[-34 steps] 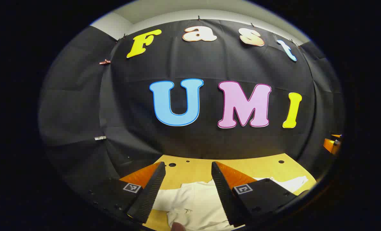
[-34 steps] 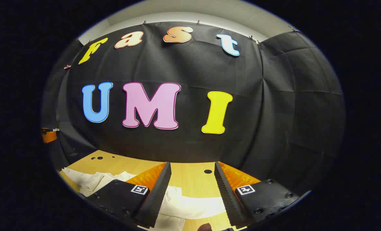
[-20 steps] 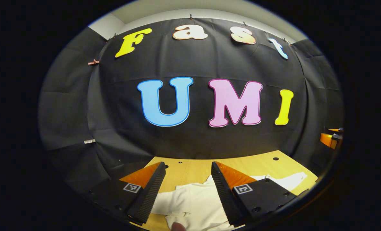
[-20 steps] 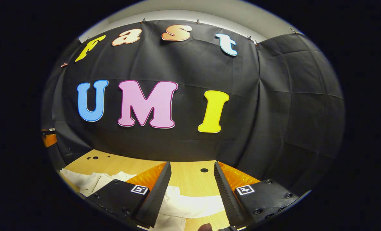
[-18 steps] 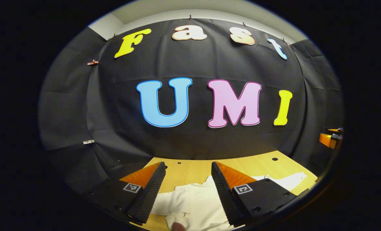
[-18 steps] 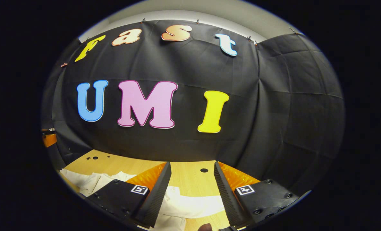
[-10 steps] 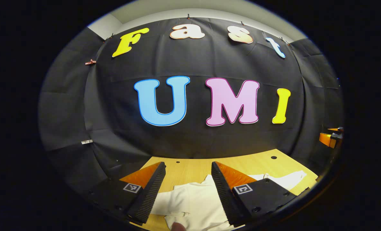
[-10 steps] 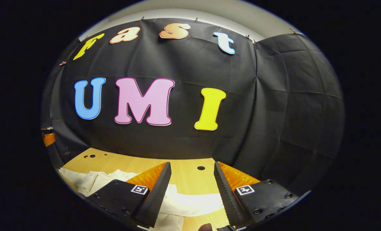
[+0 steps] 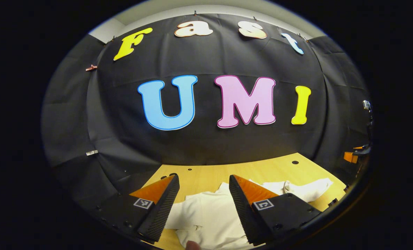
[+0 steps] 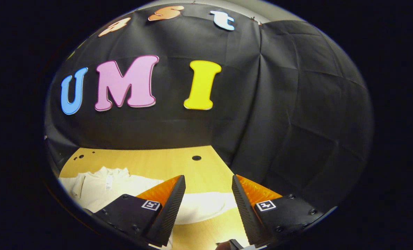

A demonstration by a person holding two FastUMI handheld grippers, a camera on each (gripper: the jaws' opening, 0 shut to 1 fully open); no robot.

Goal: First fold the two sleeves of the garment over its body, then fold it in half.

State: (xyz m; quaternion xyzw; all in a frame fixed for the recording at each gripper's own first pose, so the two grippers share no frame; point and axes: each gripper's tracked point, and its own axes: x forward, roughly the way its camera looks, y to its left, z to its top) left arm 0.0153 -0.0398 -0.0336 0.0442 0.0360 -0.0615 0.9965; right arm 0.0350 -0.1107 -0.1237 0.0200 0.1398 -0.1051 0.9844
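A white garment [image 9: 210, 215] lies spread on the wooden table [image 9: 269, 172]. In the left gripper view its cloth runs under and between the fingers of my left gripper [image 9: 202, 205], which is open and hovers above it; one sleeve [image 9: 307, 189] stretches to the right. In the right gripper view the garment [image 10: 102, 185] lies at the lower left with its collar toward the wall, and a sleeve [image 10: 203, 208] runs between the fingers of my right gripper [image 10: 206, 205], also open and above the cloth. The other gripper [image 9: 356, 156] shows at the far right edge of the left gripper view.
The table [image 10: 151, 163] has small round holes [image 10: 196, 158] near its back edge. The black cloth wall [image 10: 290, 114] stands close behind the table and wraps round its right side. A fingertip [image 9: 192, 245] shows at the bottom edge of the left gripper view.
The right gripper has tilted down and turned right, so more table and garment show. The left gripper has tilted down slightly. Both stay open.
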